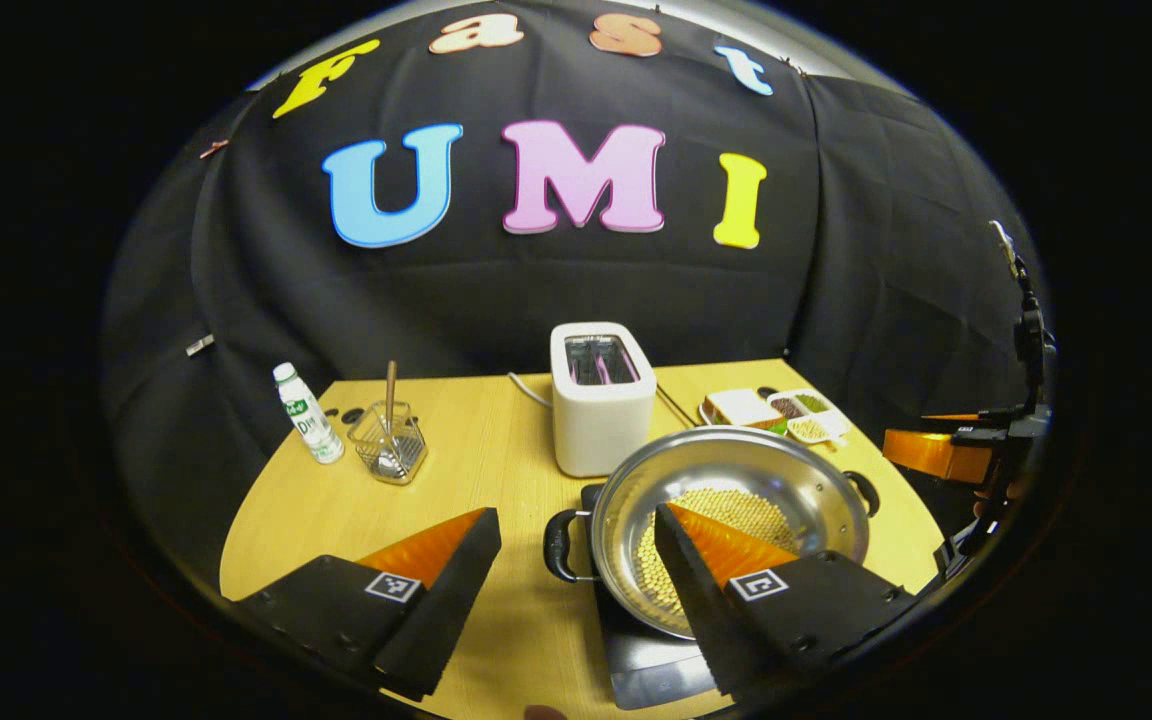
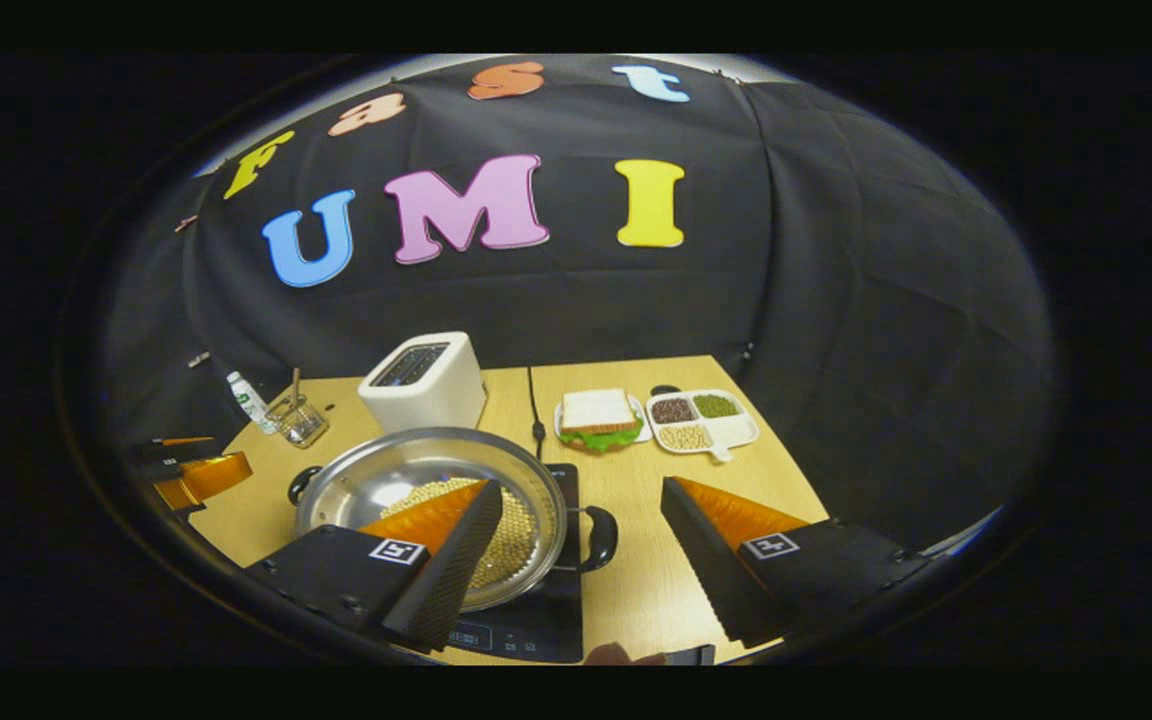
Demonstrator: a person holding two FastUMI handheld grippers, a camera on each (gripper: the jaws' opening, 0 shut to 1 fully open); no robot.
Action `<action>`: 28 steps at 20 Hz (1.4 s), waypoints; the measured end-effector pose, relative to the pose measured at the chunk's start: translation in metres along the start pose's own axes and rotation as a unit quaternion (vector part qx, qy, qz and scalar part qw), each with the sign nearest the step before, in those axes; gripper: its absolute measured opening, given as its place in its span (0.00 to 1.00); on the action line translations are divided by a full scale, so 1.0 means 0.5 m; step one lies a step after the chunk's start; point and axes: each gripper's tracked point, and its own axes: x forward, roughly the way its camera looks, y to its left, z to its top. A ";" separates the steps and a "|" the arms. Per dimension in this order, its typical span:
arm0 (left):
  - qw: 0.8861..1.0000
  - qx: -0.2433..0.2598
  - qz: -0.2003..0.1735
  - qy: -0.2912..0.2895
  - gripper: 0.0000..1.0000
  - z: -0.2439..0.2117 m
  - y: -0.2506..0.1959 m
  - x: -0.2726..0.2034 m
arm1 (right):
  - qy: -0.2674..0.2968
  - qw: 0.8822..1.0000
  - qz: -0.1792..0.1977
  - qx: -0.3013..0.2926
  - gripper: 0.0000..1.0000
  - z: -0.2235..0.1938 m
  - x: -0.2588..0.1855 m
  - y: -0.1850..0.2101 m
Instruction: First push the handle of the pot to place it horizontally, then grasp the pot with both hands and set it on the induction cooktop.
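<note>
Two-handled steel pot [image 1: 726,505] (beans inside, seemingly) — level.

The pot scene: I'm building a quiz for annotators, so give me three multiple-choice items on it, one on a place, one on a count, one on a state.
1. Where does the pot stand?
A. on the induction cooktop
B. on the toaster
C. on the floor

2. How many compartments of the divided dish hold grains?
A. one
B. three
C. six

3. How are both grippers?
A. shut on the pot
B. open
C. shut on a bottle

Answers: 1 A, the cooktop lies beneath the pot; 2 B, three fillings show; 3 B, left gripper and right gripper fingers stand wide apart.
</note>
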 end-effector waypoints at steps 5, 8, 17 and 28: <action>0.998 -0.027 -0.005 -0.064 0.96 0.084 -0.015 -0.107 | -0.084 0.996 0.010 -0.006 0.99 0.106 -0.123 0.020; 0.994 -0.009 0.004 -0.105 0.96 0.121 0.000 -0.167 | -0.124 0.992 0.017 0.004 0.99 0.149 -0.194 0.039; 0.978 0.065 0.027 -0.199 0.95 0.182 -0.022 -0.341 | -0.210 0.977 0.002 -0.019 0.98 0.187 -0.335 0.042; 0.981 0.040 -0.005 -0.191 0.97 0.160 -0.079 -0.345 | -0.211 0.977 -0.017 -0.020 0.98 0.176 -0.364 0.035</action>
